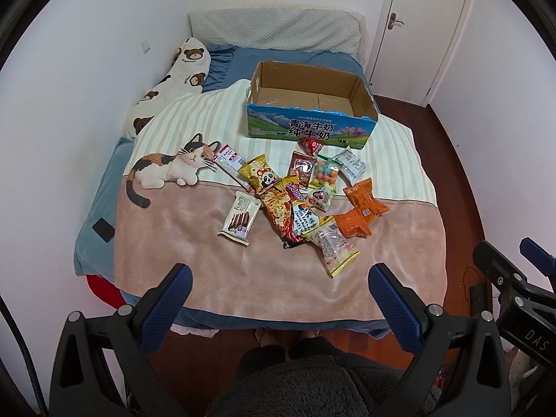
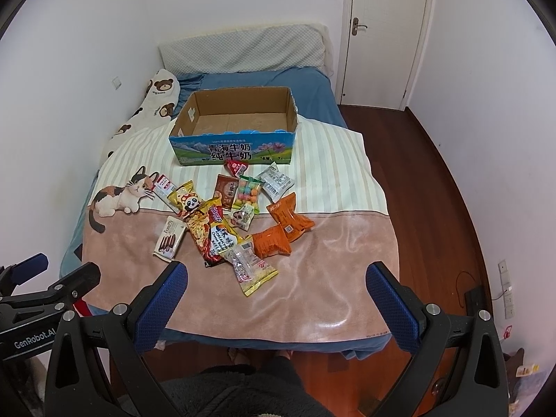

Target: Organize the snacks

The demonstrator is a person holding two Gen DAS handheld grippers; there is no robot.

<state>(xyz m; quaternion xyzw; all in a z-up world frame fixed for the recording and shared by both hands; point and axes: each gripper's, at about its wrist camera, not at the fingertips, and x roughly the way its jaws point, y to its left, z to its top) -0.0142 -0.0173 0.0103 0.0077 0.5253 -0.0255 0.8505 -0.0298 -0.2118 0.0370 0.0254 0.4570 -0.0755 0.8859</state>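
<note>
Several snack packets lie in a loose heap on the cat-print blanket in the middle of the bed. Among them are a red noodle bag, two orange packs and a white wafer pack. Behind the heap stands an empty open cardboard milk box. My left gripper hovers open at the bed's near edge, holding nothing. My right gripper is likewise open and empty, short of the heap.
A bear-print pillow lies along the left wall and a grey headboard cushion at the far end. A dark phone rests on the blue sheet at left. A white door and wooden floor lie to the right. A person's dark fleece sits below.
</note>
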